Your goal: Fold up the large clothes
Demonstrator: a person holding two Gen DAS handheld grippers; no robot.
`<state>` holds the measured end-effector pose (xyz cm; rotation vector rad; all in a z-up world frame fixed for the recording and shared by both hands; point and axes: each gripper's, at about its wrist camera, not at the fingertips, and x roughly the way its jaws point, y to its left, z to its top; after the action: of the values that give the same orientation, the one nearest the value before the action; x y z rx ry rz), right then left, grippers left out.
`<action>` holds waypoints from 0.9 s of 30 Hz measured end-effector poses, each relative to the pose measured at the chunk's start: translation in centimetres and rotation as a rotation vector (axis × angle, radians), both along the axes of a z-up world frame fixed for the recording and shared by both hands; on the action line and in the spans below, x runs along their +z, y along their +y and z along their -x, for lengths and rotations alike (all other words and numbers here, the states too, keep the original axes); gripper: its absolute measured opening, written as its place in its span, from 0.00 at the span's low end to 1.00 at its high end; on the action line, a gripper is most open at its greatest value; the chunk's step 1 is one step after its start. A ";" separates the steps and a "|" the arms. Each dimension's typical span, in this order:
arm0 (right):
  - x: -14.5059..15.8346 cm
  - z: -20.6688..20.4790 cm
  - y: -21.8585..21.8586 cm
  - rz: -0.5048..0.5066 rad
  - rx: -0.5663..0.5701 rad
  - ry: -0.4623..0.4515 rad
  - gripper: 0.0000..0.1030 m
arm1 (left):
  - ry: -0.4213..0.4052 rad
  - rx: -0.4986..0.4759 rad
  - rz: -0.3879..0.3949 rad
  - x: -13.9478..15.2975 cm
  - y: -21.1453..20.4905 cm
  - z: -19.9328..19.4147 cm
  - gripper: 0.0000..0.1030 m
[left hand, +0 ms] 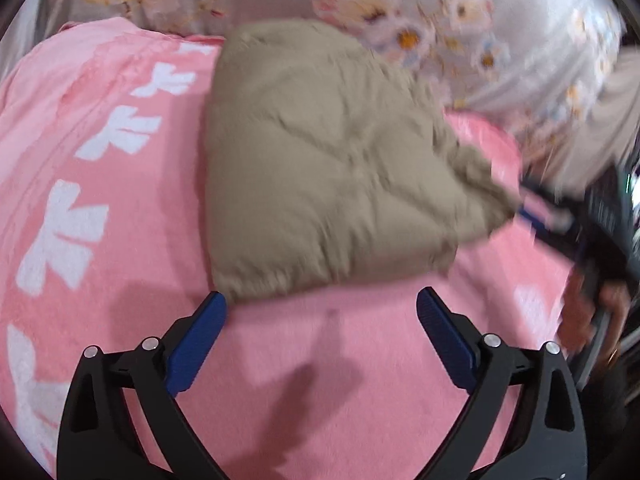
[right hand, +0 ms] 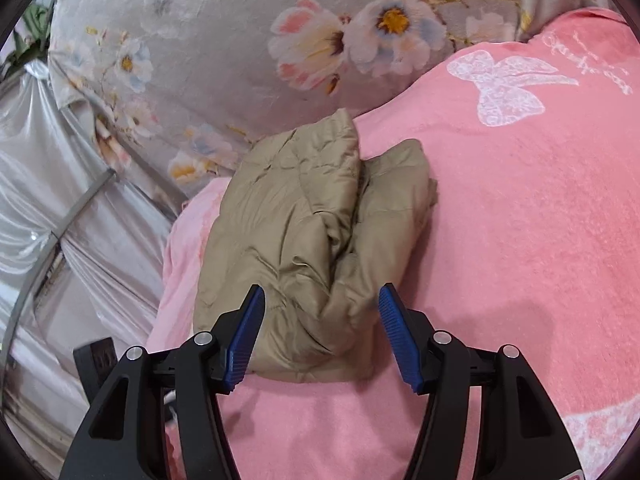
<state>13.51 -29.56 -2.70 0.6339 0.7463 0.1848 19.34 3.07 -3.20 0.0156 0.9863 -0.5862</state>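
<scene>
Left gripper (left hand: 322, 308): jaws wide, holding nothing, just short of the folded tan jacket (left hand: 328, 168). Right gripper (right hand: 322, 308): jaws wide, straddling the jacket's near edge without gripping. Jacket lies on a pink blanket (right hand: 520, 208); floral bedding (right hand: 224, 52) behind.

Right tool (left hand: 560, 216) motion-blurred, floral bedding (left hand: 460, 32) smeared, blanket (right hand: 520, 220) cropped

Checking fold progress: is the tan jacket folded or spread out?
Folded: the tan jacket sits as a compact, layered bundle on the pink blanket, both grippers open.
</scene>
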 end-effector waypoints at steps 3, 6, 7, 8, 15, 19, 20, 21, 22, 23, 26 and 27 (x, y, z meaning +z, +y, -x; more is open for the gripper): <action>-0.5 -2.0 2.3 0.117 0.021 0.070 0.37 | -0.094 0.050 -0.162 -0.7 -1.3 0.7 0.87; 0.4 -2.4 3.4 0.157 0.042 0.054 0.13 | -0.061 0.134 -0.166 -0.8 -0.7 -1.0 0.83; 1.5 -2.1 3.3 0.131 0.050 0.018 0.10 | -0.061 0.156 -0.184 -0.7 -0.7 -1.5 0.82; 2.4 -1.6 3.1 0.106 0.059 -0.018 0.09 | -0.071 0.194 -0.232 -0.7 -0.5 -2.1 0.80; -1.8 -0.7 3.8 0.190 0.060 0.074 0.07 | -0.026 0.278 -0.269 -1.9 0.7 -2.9 0.80; -4.7 -1.4 2.9 0.139 0.043 0.118 0.08 | 0.022 0.310 -0.269 -3.5 1.3 -3.4 0.80; -4.9 -1.6 2.9 0.137 0.044 0.122 0.08 | 0.019 0.311 -0.269 -3.6 1.4 -3.2 0.80; -5.2 -1.7 3.0 0.141 0.044 0.127 0.08 | 0.015 0.312 -0.273 -3.6 1.4 -3.1 0.80; -5.3 -1.9 3.1 0.146 0.044 0.132 0.09 | 0.014 0.313 -0.274 -3.6 1.4 -3.1 0.80; -5.4 -1.9 3.2 0.150 0.043 0.134 0.09 | 0.017 0.317 -0.273 -3.5 1.4 -2.9 0.80; -5.3 -1.8 3.3 0.166 0.034 0.144 0.11 | 0.026 0.327 -0.269 -3.5 1.5 -2.8 0.80; -5.1 -1.6 3.3 0.169 0.028 0.153 0.13 | 0.030 0.330 -0.267 -3.4 1.6 -2.5 0.79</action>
<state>15.14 -26.25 -7.78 0.4802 0.9081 0.0977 21.85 4.69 -6.57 0.0792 1.0639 -0.1505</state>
